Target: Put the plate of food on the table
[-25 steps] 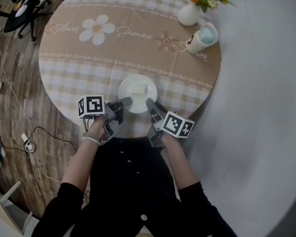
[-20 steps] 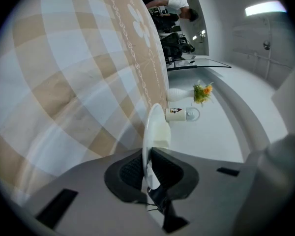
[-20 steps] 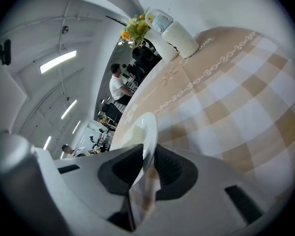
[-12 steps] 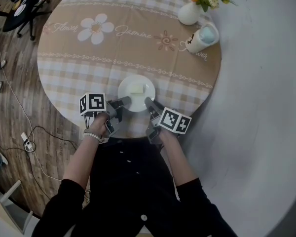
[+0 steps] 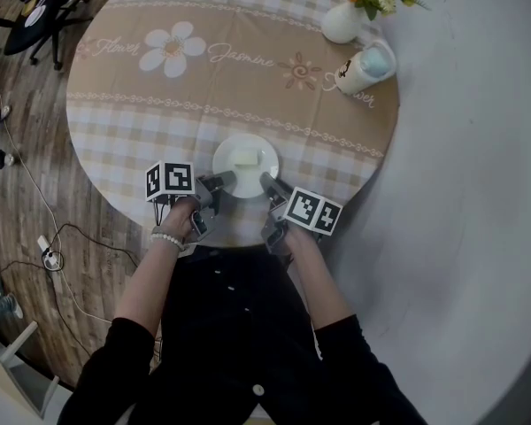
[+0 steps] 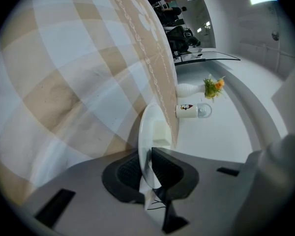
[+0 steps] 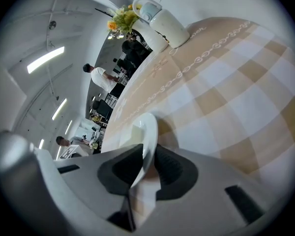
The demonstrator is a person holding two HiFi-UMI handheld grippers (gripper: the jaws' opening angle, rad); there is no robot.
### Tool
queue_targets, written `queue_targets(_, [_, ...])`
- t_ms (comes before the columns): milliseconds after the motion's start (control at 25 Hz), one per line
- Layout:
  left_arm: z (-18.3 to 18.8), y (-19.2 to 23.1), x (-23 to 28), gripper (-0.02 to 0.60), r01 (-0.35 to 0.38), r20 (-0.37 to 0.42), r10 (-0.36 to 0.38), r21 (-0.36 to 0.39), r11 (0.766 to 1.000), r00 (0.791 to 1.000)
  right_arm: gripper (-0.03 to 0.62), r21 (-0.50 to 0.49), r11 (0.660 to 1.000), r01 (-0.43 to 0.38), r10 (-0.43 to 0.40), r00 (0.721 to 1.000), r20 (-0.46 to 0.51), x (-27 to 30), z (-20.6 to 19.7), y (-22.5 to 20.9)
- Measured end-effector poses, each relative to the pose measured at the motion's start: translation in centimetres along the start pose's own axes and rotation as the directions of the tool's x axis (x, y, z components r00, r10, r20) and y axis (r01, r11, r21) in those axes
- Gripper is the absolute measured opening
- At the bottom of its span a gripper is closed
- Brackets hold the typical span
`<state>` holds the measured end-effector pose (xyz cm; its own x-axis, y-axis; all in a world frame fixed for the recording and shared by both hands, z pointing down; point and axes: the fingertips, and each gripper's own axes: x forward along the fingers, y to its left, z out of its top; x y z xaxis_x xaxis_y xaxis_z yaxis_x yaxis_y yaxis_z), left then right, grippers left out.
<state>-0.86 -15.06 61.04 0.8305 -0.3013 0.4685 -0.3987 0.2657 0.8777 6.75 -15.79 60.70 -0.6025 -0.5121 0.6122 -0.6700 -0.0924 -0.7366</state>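
Observation:
A small white plate [image 5: 248,140] carrying a pale block of food [image 5: 244,158] lies level at the near edge of the round table [image 5: 203,87]. My left gripper [image 5: 223,182] is shut on the plate's near-left rim, and my right gripper [image 5: 268,183] is shut on its near-right rim. In the left gripper view the plate [image 6: 147,127] runs edge-on between the pads of the left gripper [image 6: 148,173], with the food [image 6: 161,132] beyond. The right gripper view shows the rim [image 7: 150,132] pinched in the right gripper [image 7: 148,168]. Whether the plate touches the cloth I cannot tell.
A white vase of orange and yellow flowers [image 5: 343,20] and a white mug [image 5: 365,67] stand at the table's far right. A checked beige cloth with a flower print covers the table. An office chair [image 5: 35,11] and floor cables [image 5: 49,255] are at the left.
Both grippers have carried the plate a little farther in over the table. Both grips on the rim are unchanged.

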Motion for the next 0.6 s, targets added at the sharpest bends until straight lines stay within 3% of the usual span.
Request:
queue_targets(200, [-0.14, 0.17, 0.06, 0.019, -0.033, -0.02, 0.033, 0.02, 0.999, 0.999, 0.052, 0.015, 1.0, 0.004, -0.004, 1.0, -0.002, 0.13, 0.01, -0.24])
queue_targets(400, [-0.52, 0.22, 0.13, 0.046, -0.095, -0.06, 0.1, 0.089, 0.992, 0.993, 0.052, 0.018, 1.0, 0.016, -0.016, 1.0, 0.0, 0.17, 0.16, -0.35])
queue_targets(600, [-0.66, -0.15, -0.08, 0.085, -0.092, -0.068, 0.098, 0.084, 0.992, 0.993, 0.052, 0.016, 1.0, 0.021, -0.021, 1.0, 0.001, 0.27, 0.58, -0.28])
